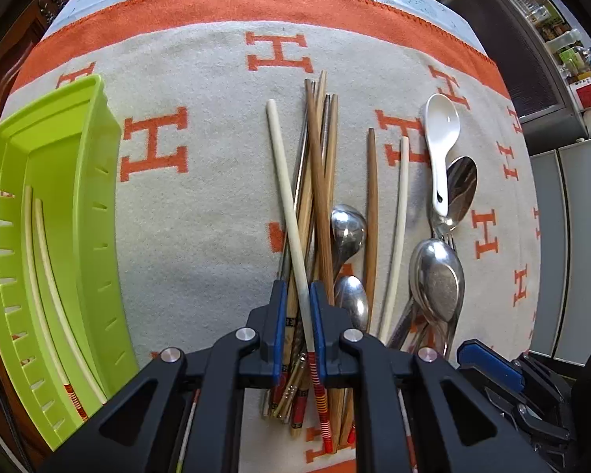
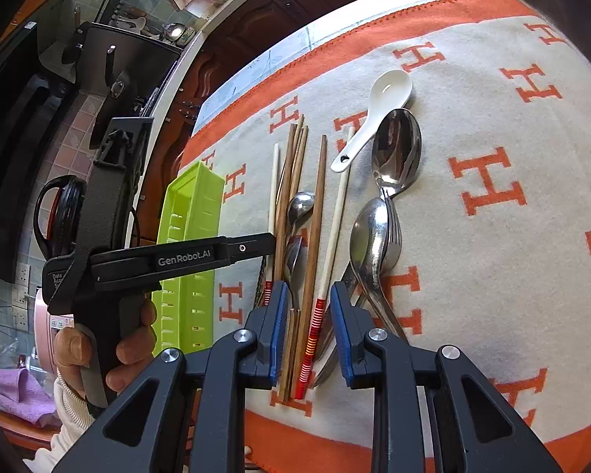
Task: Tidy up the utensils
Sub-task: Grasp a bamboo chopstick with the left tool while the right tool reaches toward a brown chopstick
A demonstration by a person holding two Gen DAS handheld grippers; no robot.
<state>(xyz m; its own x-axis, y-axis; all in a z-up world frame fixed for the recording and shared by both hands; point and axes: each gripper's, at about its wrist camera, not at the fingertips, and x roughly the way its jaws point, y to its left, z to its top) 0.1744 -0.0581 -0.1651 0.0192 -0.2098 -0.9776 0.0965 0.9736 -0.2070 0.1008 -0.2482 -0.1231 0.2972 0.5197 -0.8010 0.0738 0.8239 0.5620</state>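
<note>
My left gripper (image 1: 298, 293) is shut on a white chopstick (image 1: 287, 205) with a red striped end, above a pile of wooden chopsticks (image 1: 319, 181). A green tray (image 1: 59, 236) at the left holds two white chopsticks (image 1: 43, 260). Another white chopstick (image 1: 398, 232), metal spoons (image 1: 437, 276) and a white ceramic spoon (image 1: 441, 138) lie to the right. My right gripper (image 2: 307, 295) is open, its fingers either side of a white chopstick (image 2: 335, 228) and a wooden chopstick (image 2: 315, 228). The left gripper (image 2: 272, 242) shows at the left of the right wrist view.
The utensils lie on a beige cloth with orange H letters and an orange border (image 1: 216, 4). The table edge is just past the border. A fork (image 2: 394, 228) lies among the metal spoons (image 2: 398, 149). Kitchen counters and a floor lie beyond the table.
</note>
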